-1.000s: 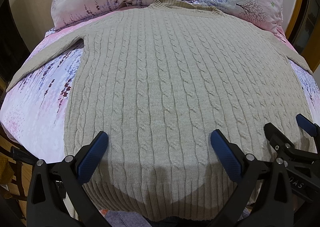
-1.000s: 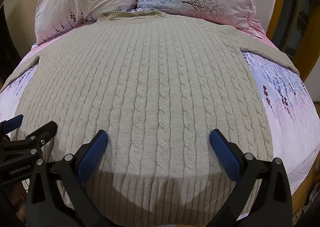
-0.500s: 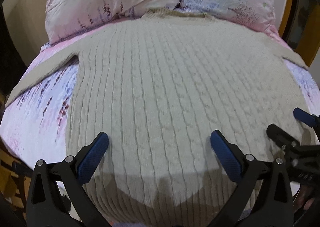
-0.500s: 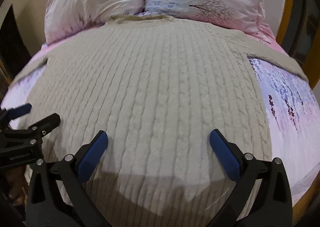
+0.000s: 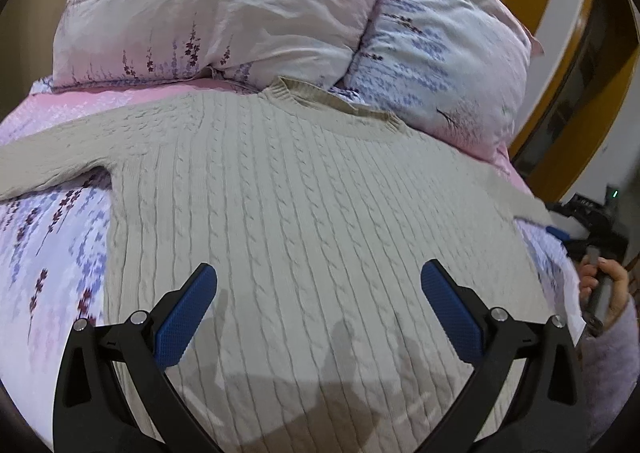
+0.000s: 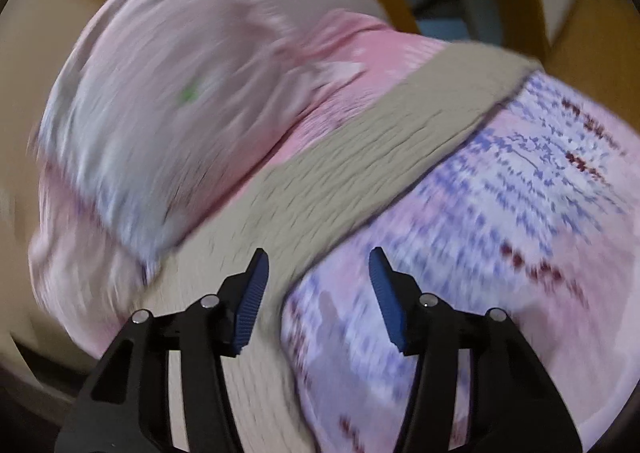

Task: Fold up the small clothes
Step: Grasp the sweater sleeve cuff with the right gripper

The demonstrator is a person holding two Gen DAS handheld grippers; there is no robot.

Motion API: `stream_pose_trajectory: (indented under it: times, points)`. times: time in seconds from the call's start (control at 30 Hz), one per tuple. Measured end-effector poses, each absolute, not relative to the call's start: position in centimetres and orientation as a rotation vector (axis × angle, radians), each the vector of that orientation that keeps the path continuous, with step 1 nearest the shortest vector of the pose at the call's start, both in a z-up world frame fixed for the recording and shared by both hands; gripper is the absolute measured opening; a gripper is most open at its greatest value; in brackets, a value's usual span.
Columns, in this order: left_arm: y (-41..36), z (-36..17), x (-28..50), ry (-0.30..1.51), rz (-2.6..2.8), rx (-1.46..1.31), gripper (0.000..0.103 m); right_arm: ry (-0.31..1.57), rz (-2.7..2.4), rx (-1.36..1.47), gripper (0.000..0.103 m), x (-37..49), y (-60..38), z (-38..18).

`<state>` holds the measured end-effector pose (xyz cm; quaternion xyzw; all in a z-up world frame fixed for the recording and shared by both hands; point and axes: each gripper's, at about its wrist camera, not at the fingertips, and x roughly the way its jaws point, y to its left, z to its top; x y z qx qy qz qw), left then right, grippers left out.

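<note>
A beige cable-knit sweater (image 5: 304, 205) lies flat on the bed, collar toward the pillows, sleeves spread out to both sides. My left gripper (image 5: 318, 307) hovers open over the sweater's lower body with nothing between its blue pads. In the blurred right wrist view the sweater's sleeve (image 6: 360, 161) runs diagonally up to the right. My right gripper (image 6: 316, 293) hangs above the armpit where sleeve meets body; its jaws are closing and do not press on the cloth. The right gripper (image 5: 576, 237) also shows at the bed's right edge in the left wrist view.
Two floral pillows (image 5: 224, 9) lean at the head of the bed. The pink and lilac flowered sheet (image 5: 52, 253) covers the mattress. A yellow wooden frame (image 5: 560, 65) stands at the right. A hand (image 5: 604, 285) in a lilac sleeve holds the right gripper's handle.
The right gripper has swung far right, from the sweater's hem to its right sleeve, rolling and narrowing its jaws. The left gripper has moved forward over the sweater's body.
</note>
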<state>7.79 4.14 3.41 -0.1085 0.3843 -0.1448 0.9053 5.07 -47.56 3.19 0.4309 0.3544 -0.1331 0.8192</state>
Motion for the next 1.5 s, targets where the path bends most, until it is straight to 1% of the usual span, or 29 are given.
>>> stream_pose_trajectory:
  times: [0.13,0.27,0.43,0.53,0.57,0.7,0.9,1.07,1.1,1.2,1.27,1.33,1.37,1.43,1.47,1.5]
  points:
    - [4.8,3.3,9.0,0.8,-0.303,-0.269,0.102,0.749,-0.331,1.097,0.044,6.4,-51.2,0.5]
    - [5.0,2.9,9.7,0.802,-0.302,-0.28,0.102,0.758,-0.389,1.125,0.037,7.3,-52.0,-0.6]
    - [5.2,2.6,9.7,0.774,-0.274,-0.245,0.102,0.696,-0.416,1.18,0.032,7.1,-53.1,-1.1]
    - [5.1,2.7,9.6,0.758,-0.298,-0.219,0.102,0.687,-0.447,1.158,0.018,7.3,-53.4,-1.3]
    - [5.1,2.7,9.6,0.75,-0.307,-0.225,0.102,0.685,-0.455,1.153,0.011,7.3,-53.4,-1.4]
    - [5.6,2.8,9.7,0.743,-0.318,-0.26,0.102,0.65,-0.458,1.09,0.008,7.4,-52.9,-0.6]
    - [6.8,2.3,9.7,0.76,-0.335,-0.348,0.102,0.535,-0.437,0.833,0.008,7.9,-49.8,5.4]
    - [7.0,2.4,9.6,0.761,-0.329,-0.361,0.102,0.467,-0.252,0.608,0.007,9.7,-43.5,10.0]
    - [7.0,2.4,9.6,0.76,-0.329,-0.362,0.102,0.472,-0.176,0.561,0.005,10.3,-41.4,10.6]
    - [7.0,2.6,9.5,0.755,-0.328,-0.36,0.102,0.54,0.026,0.443,0.004,11.9,-35.2,10.7]
    - [7.0,2.7,9.4,0.752,-0.329,-0.361,0.102,0.662,0.145,0.328,0.004,13.3,-30.0,9.0]
    - [7.1,2.9,9.3,0.75,-0.329,-0.362,0.102,0.792,0.189,0.262,0.005,14.3,-27.0,6.8]
    - [7.2,2.9,9.2,0.749,-0.329,-0.363,0.102,0.842,0.2,0.26,0.007,14.4,-26.1,5.7]
    - [7.5,3.0,9.0,0.744,-0.331,-0.365,0.102,0.865,0.206,0.34,0.019,13.8,-26.7,5.1]
    - [7.7,3.1,8.9,0.738,-0.329,-0.363,0.102,0.86,0.198,0.422,0.042,13.3,-27.9,5.1]
    - [7.9,3.1,8.9,0.735,-0.327,-0.361,0.102,0.844,0.187,0.498,0.059,12.5,-29.1,5.4]
